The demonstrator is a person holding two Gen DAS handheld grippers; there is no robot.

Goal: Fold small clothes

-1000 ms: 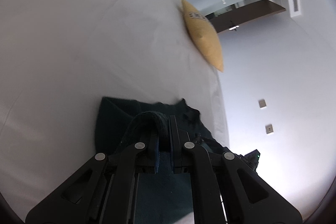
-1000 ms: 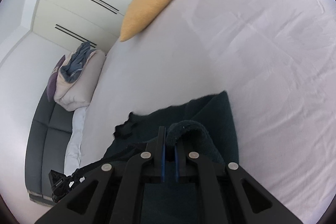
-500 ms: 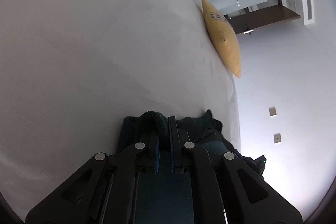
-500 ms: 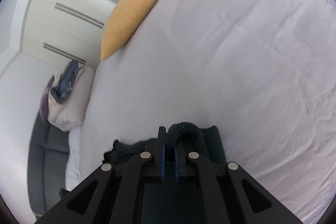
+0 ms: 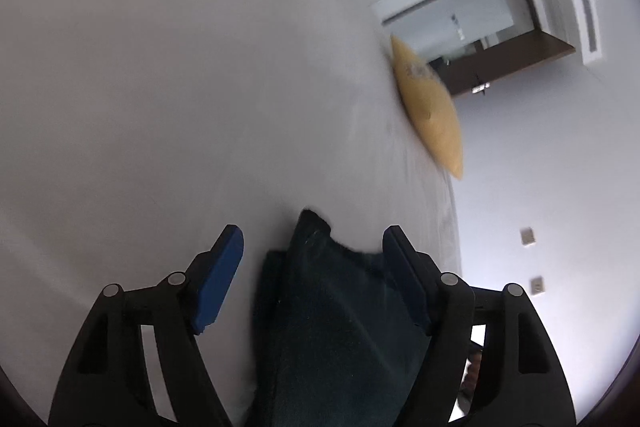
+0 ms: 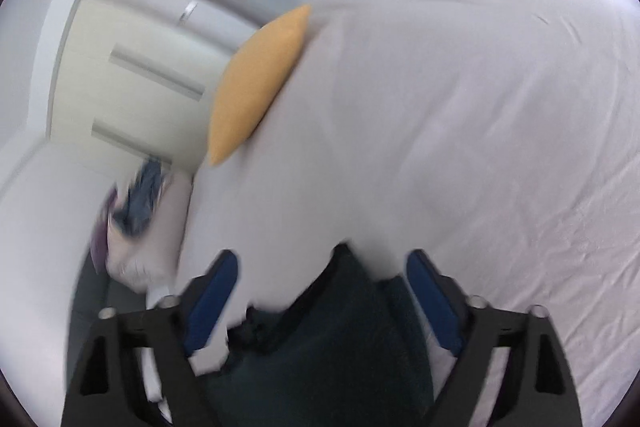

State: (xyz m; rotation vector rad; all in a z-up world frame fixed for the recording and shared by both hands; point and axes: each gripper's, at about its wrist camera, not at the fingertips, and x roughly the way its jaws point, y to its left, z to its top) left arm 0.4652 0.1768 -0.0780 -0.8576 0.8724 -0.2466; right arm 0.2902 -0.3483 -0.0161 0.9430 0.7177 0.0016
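My left tongs (image 5: 312,243) and right tongs (image 6: 322,269) have just opened wide, gripping nothing, dark garment (image 5: 336,327) lying between on the bed (image 5: 160,87).

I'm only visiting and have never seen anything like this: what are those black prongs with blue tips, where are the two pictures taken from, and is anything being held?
No robot here: a person holds a two-finger tool in each hand, each with a camera looking along its fingers. One picture is from the left gripper, one from the right gripper. Both jaws have just been opening; the dark garment lies between the blue pads, not pinched. It rests on a white bed with a yellow cushion.
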